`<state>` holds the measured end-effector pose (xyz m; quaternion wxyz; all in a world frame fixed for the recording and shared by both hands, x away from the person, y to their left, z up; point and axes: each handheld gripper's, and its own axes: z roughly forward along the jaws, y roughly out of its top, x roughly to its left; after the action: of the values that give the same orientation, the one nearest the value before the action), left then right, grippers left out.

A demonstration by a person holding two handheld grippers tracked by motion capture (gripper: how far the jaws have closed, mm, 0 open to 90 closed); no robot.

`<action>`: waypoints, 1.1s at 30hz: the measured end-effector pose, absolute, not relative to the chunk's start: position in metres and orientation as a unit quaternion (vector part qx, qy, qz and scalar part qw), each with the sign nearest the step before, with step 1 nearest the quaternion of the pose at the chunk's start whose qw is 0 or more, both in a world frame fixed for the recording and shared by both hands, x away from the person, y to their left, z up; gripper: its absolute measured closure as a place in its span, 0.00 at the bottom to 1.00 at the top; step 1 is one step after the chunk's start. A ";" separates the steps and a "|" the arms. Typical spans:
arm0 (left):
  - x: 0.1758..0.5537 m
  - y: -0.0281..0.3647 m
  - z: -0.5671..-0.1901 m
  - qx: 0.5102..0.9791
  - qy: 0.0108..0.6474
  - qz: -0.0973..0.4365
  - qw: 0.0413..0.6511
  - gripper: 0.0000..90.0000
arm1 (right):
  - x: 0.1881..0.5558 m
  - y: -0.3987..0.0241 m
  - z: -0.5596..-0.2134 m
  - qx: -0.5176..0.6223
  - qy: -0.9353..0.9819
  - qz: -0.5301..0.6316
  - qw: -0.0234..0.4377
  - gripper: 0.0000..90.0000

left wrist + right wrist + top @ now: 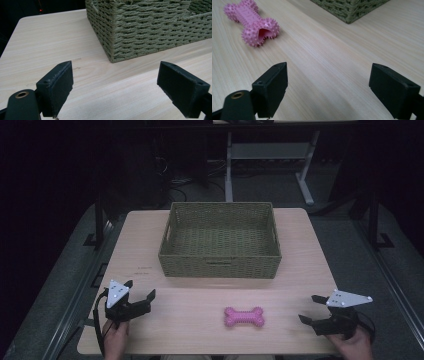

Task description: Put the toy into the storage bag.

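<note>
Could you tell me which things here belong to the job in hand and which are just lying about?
In the job:
- pink spiky bone toy, nearest the grippers
- left gripper, open
- right gripper, open

Lying about:
- woven green basket, empty, behind the toy
- wooden table
- desk frame on the floor beyond

Pale matt wood grain was seen on the table [150, 250], rough woven green fibre on the basket [220, 265], pink rubbery nubbed surface on the toy bone [252, 22], matt black plastic on both grippers' jaws.
</note>
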<state>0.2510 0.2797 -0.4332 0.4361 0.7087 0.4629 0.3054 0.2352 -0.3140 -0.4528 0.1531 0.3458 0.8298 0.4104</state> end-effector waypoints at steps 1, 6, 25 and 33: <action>0.251 0.278 -0.433 0.709 0.463 0.306 0.436 0.14 | 0.235 -0.315 -0.452 0.347 0.829 0.413 0.149 0.17; 0.252 0.277 -0.435 0.710 0.461 0.302 0.437 0.14 | 0.232 -0.310 -0.449 0.341 0.837 0.403 0.142 0.17; 0.255 0.280 -0.433 0.712 0.453 0.299 0.445 0.14 | 0.229 -0.262 -0.424 0.292 0.875 0.366 0.126 0.16; 0.253 0.284 -0.430 0.708 0.452 0.301 0.450 0.14 | 0.239 -0.235 -0.408 0.248 0.899 0.346 0.104 0.16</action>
<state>0.2532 0.2839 -0.4304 0.4505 0.7084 0.4524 0.3009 0.2393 -0.2355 -0.4084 0.1043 0.2479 0.8989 0.3460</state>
